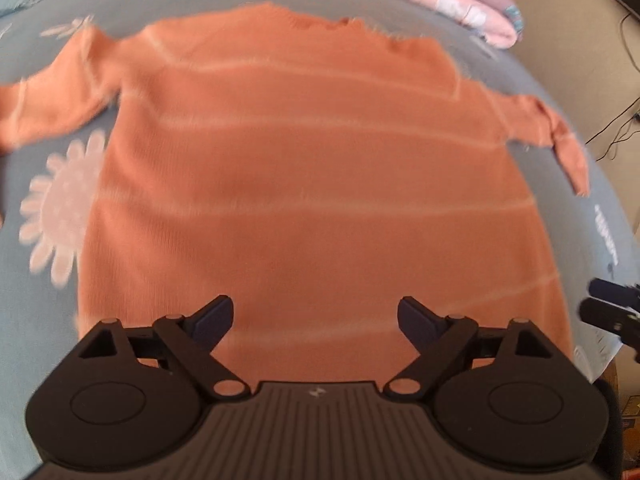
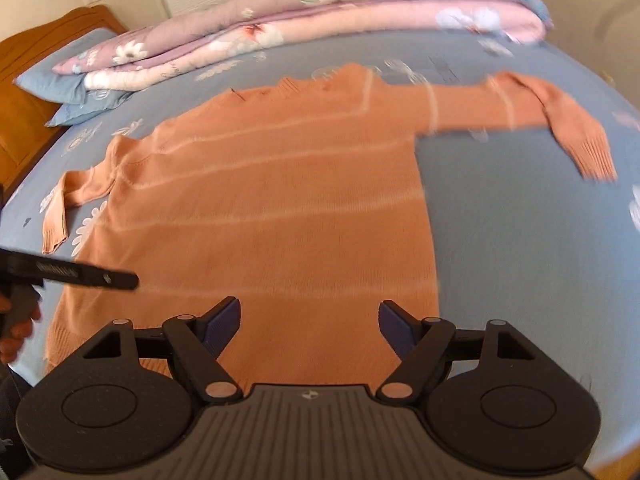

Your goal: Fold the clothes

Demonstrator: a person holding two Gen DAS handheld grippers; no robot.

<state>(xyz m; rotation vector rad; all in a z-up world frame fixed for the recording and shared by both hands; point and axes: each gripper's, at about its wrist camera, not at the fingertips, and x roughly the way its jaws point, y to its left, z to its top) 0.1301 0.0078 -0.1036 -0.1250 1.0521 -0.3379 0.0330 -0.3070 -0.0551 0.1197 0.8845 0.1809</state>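
Observation:
An orange knit sweater [image 1: 304,168] with thin pale stripes lies flat on the blue floral bedsheet [image 1: 60,200], both sleeves spread sideways, hem toward me. My left gripper [image 1: 316,316] hovers open over the hem, nothing between its fingers. In the right wrist view the same sweater [image 2: 272,216] fills the middle, its right sleeve [image 2: 520,112] stretched out with the cuff bent down. My right gripper [image 2: 310,320] is open above the lower right part of the sweater, holding nothing. The left gripper's finger [image 2: 80,274] shows at that view's left edge, with a hand [image 2: 16,332] below it.
A rolled pink and lilac floral quilt [image 2: 304,28] lies along the far side of the bed. Blue pillows [image 2: 76,80] and a wooden headboard [image 2: 24,92] are at the far left. Floor with cables [image 1: 624,92] lies past the bed's right edge.

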